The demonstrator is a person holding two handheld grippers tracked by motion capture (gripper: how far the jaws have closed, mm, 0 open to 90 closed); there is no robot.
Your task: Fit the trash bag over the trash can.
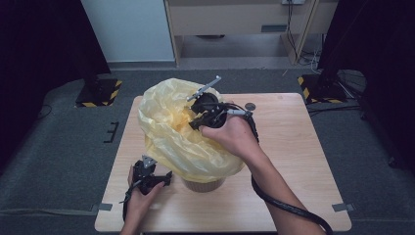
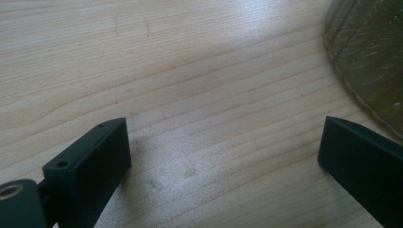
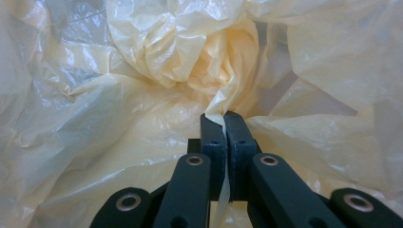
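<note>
The right tool point(image 3: 223, 116) is clenching a fold of the yellow bag point(image 1: 171, 132) draped over the bin point(image 1: 203, 184) at the surface's point(image 1: 293, 147) centre, best drawn slowly outward toward 3 o'clock, while the left tool point(image 1: 149, 177) is resting released at 7 o'clock

One desk point(image 1: 293, 161), wooden, carrying one yellow plastic bag point(image 1: 171, 137) draped over one round brown basket point(image 1: 203, 185). Two hand-held tools: one left tool point(image 1: 164, 178) and one right tool point(image 1: 195, 122), each with two black jaws and one trailing cable. One small dark round disc point(image 1: 250, 105) at the desk's far edge, two grey tape strips at its near corners, and two black stand bases with yellow-striped edges on the floor beyond.
</note>
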